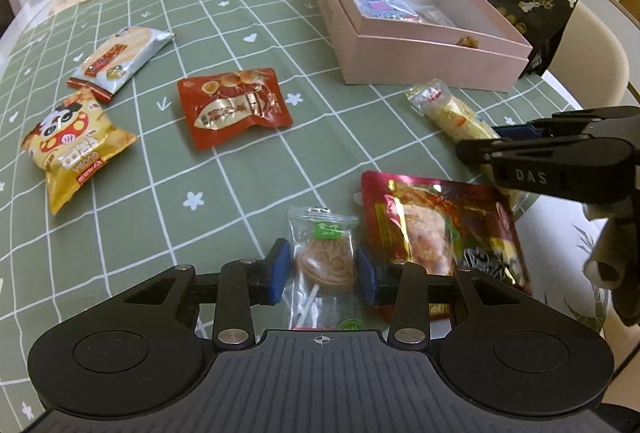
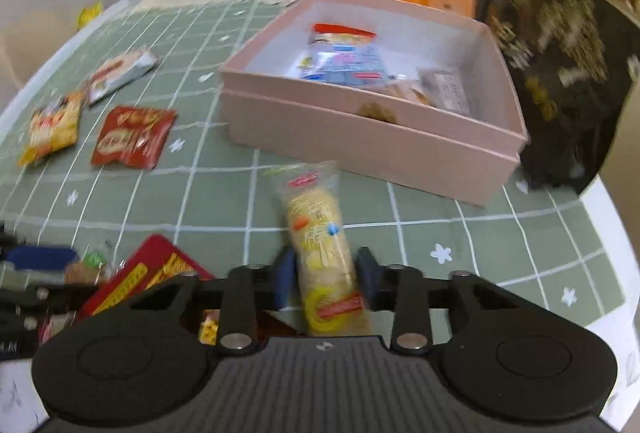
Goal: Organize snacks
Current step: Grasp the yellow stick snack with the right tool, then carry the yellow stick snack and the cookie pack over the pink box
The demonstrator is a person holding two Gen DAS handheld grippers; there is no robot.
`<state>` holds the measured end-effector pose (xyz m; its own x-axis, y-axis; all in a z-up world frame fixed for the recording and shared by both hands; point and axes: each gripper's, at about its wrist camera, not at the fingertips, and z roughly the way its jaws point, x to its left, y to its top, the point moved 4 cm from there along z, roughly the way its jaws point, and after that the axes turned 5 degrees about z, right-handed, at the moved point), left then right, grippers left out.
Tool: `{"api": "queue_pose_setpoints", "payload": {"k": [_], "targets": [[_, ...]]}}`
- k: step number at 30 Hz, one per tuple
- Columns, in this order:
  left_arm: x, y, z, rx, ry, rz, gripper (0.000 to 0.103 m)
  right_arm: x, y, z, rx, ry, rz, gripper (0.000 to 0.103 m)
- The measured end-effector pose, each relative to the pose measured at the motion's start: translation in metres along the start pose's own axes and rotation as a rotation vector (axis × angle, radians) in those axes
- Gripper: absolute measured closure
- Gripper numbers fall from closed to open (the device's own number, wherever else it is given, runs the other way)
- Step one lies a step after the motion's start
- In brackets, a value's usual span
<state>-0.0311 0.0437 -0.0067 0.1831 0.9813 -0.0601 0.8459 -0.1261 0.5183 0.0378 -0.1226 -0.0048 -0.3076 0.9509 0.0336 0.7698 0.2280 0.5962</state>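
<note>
Item: lollipop (image 1: 324, 265), lower centre, lying between my left gripper (image 1: 323, 271) pads, apparently not yet pinched. Item: noodle snack (image 2: 322, 253), lower centre, bracketed by my right gripper (image 2: 326, 279); contact blurred. I am squeezing gently, then carrying toward pink box (image 2: 360, 137), upper right.

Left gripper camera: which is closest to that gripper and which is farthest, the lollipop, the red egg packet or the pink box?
From the left gripper:
1. Lollipop, right between its fingers.
2. Red egg packet, on the green cloth, ahead and to the left.
3. Pink box, at the far right, already with some snacks inside.
</note>
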Motion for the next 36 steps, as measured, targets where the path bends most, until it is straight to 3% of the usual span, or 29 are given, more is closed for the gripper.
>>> {"api": "queue_pose_setpoints", "payload": {"k": [4,11,13,15,17,21,25,28,30,32,34,36], "targets": [[0.001,0.001,0.001,0.004,0.000,-0.004,0.060,0.002,-0.001,-0.013,0.015,0.038,0.000,0.074],[0.000,0.002,0.004,-0.035,-0.005,0.000,0.057,-0.017,0.009,-0.050,-0.033,0.085,0.096,0.075],[0.000,0.000,0.002,-0.051,-0.008,0.002,0.063,-0.023,0.012,-0.063,-0.059,0.100,0.125,0.075],[-0.002,-0.002,-0.009,-0.091,-0.037,0.015,0.063,-0.030,0.016,-0.078,-0.087,0.118,0.146,0.075],[-0.008,0.003,-0.037,-0.180,-0.043,0.062,0.063,-0.036,0.019,-0.093,-0.125,0.117,0.150,0.075],[-0.013,0.049,-0.094,-0.352,-0.113,0.073,0.063,-0.048,0.019,-0.120,-0.193,0.094,0.160,0.075],[-0.018,0.116,-0.136,-0.525,-0.171,0.085,0.062,-0.060,0.016,-0.131,-0.218,0.068,0.198,0.075],[-0.020,0.173,-0.150,-0.638,-0.234,0.074,0.056,-0.065,0.017,-0.138,-0.233,0.056,0.212,0.075],[-0.023,0.207,-0.147,-0.665,-0.286,0.034,0.057,-0.066,0.021,-0.144,-0.252,0.041,0.208,0.075],[-0.019,0.238,-0.123,-0.590,-0.318,-0.031,0.058,-0.067,0.022,-0.150,-0.270,0.024,0.209,0.075],[-0.015,0.245,-0.109,-0.558,-0.317,-0.090,0.058,-0.069,0.025,-0.155,-0.279,0.010,0.214,0.075],[-0.012,0.230,-0.108,-0.579,-0.333,-0.100,0.058,-0.072,0.026,-0.158,-0.277,-0.007,0.218,0.075]]}}
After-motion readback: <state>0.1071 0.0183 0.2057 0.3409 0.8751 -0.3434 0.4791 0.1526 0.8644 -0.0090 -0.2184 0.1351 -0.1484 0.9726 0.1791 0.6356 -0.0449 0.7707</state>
